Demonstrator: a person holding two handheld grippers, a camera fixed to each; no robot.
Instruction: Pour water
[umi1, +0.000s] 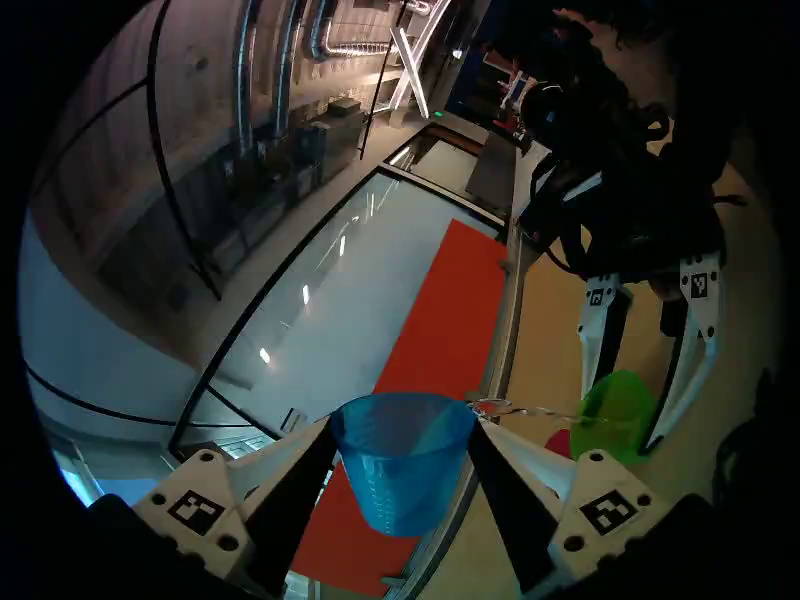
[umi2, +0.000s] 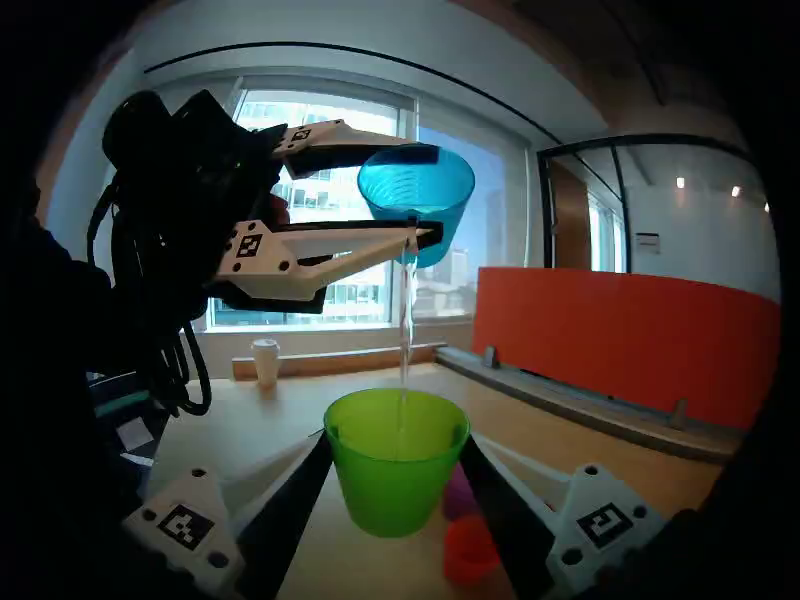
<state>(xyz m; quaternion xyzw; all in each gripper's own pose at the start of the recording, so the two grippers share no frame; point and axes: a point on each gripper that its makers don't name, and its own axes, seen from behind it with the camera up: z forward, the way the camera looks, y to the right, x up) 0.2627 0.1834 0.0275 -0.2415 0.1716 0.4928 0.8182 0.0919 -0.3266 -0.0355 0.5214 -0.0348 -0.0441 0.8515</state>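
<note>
A thin stream of water (umi2: 405, 320) falls from the lip of a blue cup (umi2: 415, 185) into a green cup (umi2: 397, 470) directly below it. The blue cup is tipped steeply, well above the surface (umi2: 610, 460), pinched between both fingers of the left claw (umi1: 402, 432). The green cup sits upright beneath, gripped on either side by the narrowed fingers of the right claw (umi2: 397, 445). Whether its base rests on the surface or hangs just above cannot be told.

The step in hand appears to be the pour itself. How much water is left in the blue cup cannot be made out. The next move likely calls for holding the green cup steady under the stream, tipping the blue cup a little further as the flow thins, then righting it without a splash.

The left claw reaches in level from the side, rolled so that one finger lies above the other, with looped black cables (umi2: 185, 370) trailing behind it. The right claw points forward and low, its fingers side by side.

A small red cup (umi2: 470, 550) and a purple object (umi2: 460, 490) lie just beside the green cup. An orange partition (umi2: 620, 330) runs along the far edge, and a white paper cup (umi2: 266, 360) stands on the window ledge.
</note>
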